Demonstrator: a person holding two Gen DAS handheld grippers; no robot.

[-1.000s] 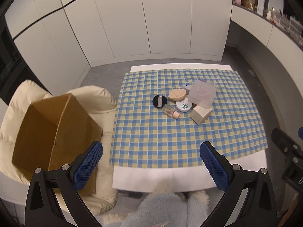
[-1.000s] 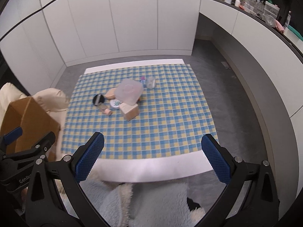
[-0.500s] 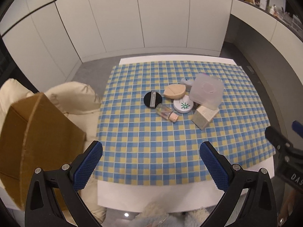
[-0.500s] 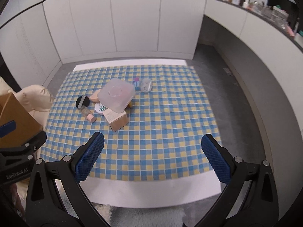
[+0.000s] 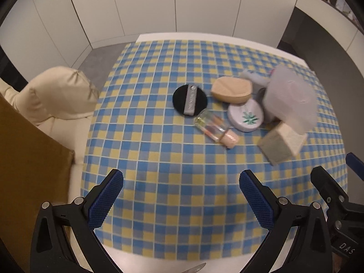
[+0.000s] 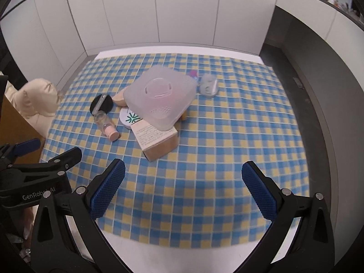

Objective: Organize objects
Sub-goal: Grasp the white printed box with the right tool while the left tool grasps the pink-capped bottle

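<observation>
Both empty and spread wide: left claw (image 5: 180, 195) and right claw (image 6: 183, 188), hovering above the near edge of the checked surface (image 6: 227, 159), apparently lined up for a first pick. Clutter bunched toward 12 o'clock: black puff (image 5: 190, 100) touching small clear bottle (image 5: 216, 128), white round compact (image 5: 246, 115) beside it, translucent lidded box (image 6: 160, 96) leaning over a beige carton (image 6: 157, 140). Cardboard box (image 5: 25, 170) at 9 o'clock, likely the destination.

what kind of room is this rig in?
Probably a home dressing or living area: a table with a checked cloth, plain white cabinet doors behind it, makeup items such as a powder puff, and a cream cushioned chair.
</observation>
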